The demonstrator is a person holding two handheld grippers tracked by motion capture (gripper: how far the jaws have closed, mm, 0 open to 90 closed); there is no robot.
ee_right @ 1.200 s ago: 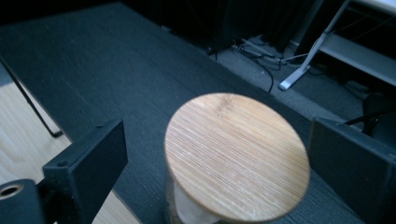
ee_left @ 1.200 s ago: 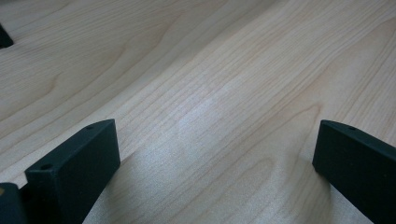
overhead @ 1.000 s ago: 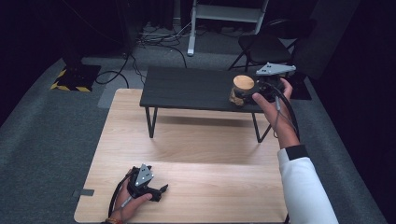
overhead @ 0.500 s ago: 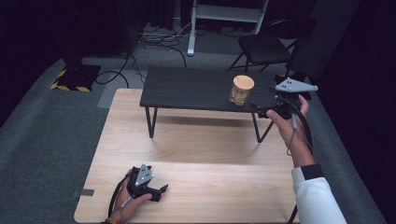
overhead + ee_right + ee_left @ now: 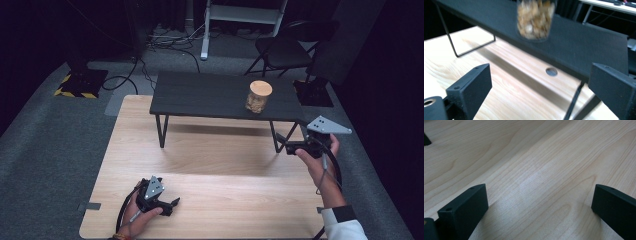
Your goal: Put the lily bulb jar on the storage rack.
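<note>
cork-lidded jar (image 5: 259, 96) unlabelled on black bench (image 5: 200, 95), right gripper (image 5: 283, 143) wide and empty, left gripper (image 5: 175, 202) wide on wooden table (image 5: 210, 165)

Left hand (image 5: 142, 212) at the near edge, wrapped around the left tool (image 5: 172, 204), jaws aimed right and spread wide, nothing between them. Right forearm in from the near right corner, white sleeve (image 5: 345, 227) at the wrist, right hand (image 5: 317, 155) raised and gripping the right tool (image 5: 281, 142). Jaws there pointed left and slightly far, standing well apart, empty. Cable (image 5: 332, 170) looping back along the right wrist.
</note>
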